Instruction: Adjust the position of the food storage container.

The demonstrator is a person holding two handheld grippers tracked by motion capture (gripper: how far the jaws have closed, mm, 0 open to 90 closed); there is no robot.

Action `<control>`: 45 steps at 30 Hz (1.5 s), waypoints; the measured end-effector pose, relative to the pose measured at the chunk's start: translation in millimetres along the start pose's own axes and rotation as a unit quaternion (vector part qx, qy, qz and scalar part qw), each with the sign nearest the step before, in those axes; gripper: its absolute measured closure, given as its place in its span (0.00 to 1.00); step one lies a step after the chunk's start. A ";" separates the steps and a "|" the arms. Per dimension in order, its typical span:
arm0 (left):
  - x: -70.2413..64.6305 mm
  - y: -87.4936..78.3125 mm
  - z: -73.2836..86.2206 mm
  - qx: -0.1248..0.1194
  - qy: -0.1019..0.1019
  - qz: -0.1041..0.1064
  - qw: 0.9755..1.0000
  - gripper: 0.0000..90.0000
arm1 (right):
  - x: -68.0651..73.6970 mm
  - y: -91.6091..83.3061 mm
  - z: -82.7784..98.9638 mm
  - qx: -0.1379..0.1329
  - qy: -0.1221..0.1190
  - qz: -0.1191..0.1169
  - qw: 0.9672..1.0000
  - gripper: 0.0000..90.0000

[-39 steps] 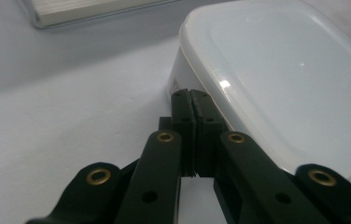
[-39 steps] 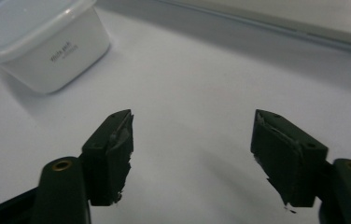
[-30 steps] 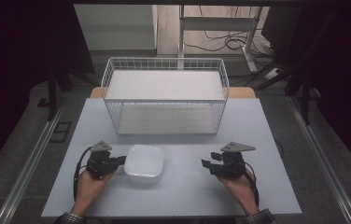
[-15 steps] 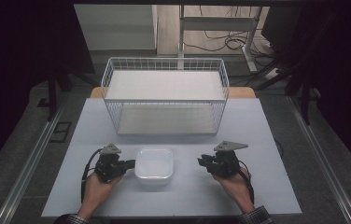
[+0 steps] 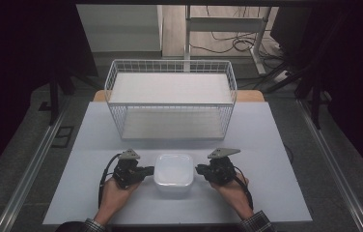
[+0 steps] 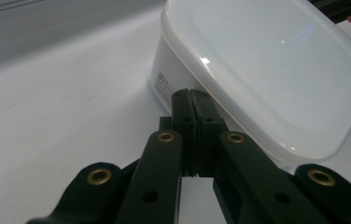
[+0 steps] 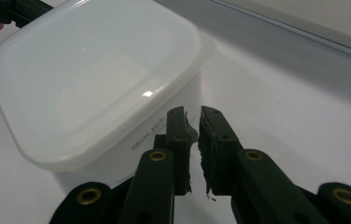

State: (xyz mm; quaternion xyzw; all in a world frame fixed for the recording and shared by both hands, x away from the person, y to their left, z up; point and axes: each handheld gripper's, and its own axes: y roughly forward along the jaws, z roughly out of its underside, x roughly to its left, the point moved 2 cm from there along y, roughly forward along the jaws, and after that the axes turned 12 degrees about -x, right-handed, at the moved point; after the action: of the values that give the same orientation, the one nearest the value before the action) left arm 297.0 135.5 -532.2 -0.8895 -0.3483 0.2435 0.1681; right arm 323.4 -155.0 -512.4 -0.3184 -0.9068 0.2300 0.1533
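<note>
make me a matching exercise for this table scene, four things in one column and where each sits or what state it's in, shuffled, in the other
Things:
1. white lidded plastic container
2. white wire mesh basket
3. left gripper
4. right gripper

Places or states:
A. at the far side of the pale table, beyond both hands
B. jaws pressed together, tips at the container's left wall
C. on the table between the two grippers
D. jaws have just been closing, a narrow gap left, nothing between them

Pairs: 1-C, 2-A, 3-B, 4-D
</note>
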 end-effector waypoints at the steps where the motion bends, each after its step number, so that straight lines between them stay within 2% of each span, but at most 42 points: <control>1: -2.2 2.0 -0.1 0.001 0.004 0.002 1.000 1.00 | -0.1 0.1 0.2 0.001 0.001 0.001 1.000 0.93; 5: -4.7 4.0 0.4 0.003 0.008 0.000 1.000 1.00 | 0.8 0.1 1.1 0.006 -0.001 0.005 1.000 0.99; 14: -9.4 -0.6 4.1 0.006 0.003 -0.004 1.000 1.00 | 9.7 -2.2 2.9 0.012 -0.012 0.015 1.000 0.99; 18: -12.7 -2.5 5.8 0.007 0.007 -0.008 1.000 1.00 | 14.2 -4.3 4.2 0.015 -0.018 0.018 1.000 0.99; 23: -16.8 -4.5 8.2 0.009 0.003 -0.009 1.000 1.00 | 24.2 -10.8 7.1 0.025 -0.034 0.027 0.999 0.99; 26: -18.2 -5.0 9.4 0.011 0.005 -0.008 1.000 1.00 | 23.9 -11.6 7.7 0.026 -0.033 0.026 0.999 0.99; 27: -16.5 -6.2 8.9 0.008 0.001 -0.003 1.000 1.00 | 22.0 -11.8 7.7 0.023 -0.025 0.020 0.999 0.99; 30: -11.1 -11.7 9.3 0.004 0.012 -0.023 1.000 0.90 | 20.1 -14.5 7.2 0.017 -0.033 0.028 0.999 0.95; 32: -5.4 -18.6 11.9 -0.002 0.006 -0.023 1.000 0.78 | 15.9 -19.0 8.0 0.011 -0.045 0.037 0.998 0.91; 33: -5.4 -18.6 11.9 -0.002 0.006 -0.023 1.000 0.69 | 15.9 -19.0 8.0 0.011 -0.045 0.037 0.998 0.91; 34: -3.7 -21.5 13.2 -0.004 0.007 -0.025 1.000 0.62 | 8.0 -25.2 9.7 0.000 -0.038 0.041 0.998 0.82; 36: -1.8 -27.3 16.1 -0.008 0.017 -0.023 1.000 0.48 | 1.1 -30.6 11.8 -0.008 -0.032 0.047 0.998 0.71; 38: -0.6 -28.9 18.5 -0.013 0.018 -0.014 1.000 0.34 | -3.6 -34.6 14.0 -0.013 -0.026 0.045 0.999 0.54; 39: -0.1 -29.2 19.4 -0.017 0.019 -0.010 1.000 0.27 | -6.6 -36.4 16.1 -0.018 -0.022 0.040 0.999 0.42; 40: 0.4 -29.4 19.9 -0.019 0.021 -0.006 1.000 0.23 | -8.8 -37.4 17.8 -0.018 -0.021 0.037 0.999 0.36; 41: 0.4 -29.4 19.9 -0.019 0.021 -0.006 1.000 0.20 | -8.8 -37.4 17.8 -0.018 -0.021 0.037 0.999 0.36; 42: 0.7 -29.7 20.6 -0.023 0.020 0.000 1.000 0.20 | -10.1 -37.9 19.0 -0.020 -0.021 0.037 0.999 0.30; 44: 1.1 -31.5 21.1 -0.031 0.026 0.005 0.999 0.13 | -13.4 -37.4 21.0 -0.027 -0.018 0.042 0.999 0.18; 45: 1.1 -31.5 21.1 -0.031 0.026 0.005 0.999 0.10 | -13.4 -37.4 21.0 -0.027 -0.018 0.042 0.999 0.18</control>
State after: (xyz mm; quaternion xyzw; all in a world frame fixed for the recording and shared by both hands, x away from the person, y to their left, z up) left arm 269.1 161.1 -535.3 -0.9019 -0.3468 0.2104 0.1487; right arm 305.6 -196.2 -512.7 -0.3562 -0.9011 0.2174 0.1183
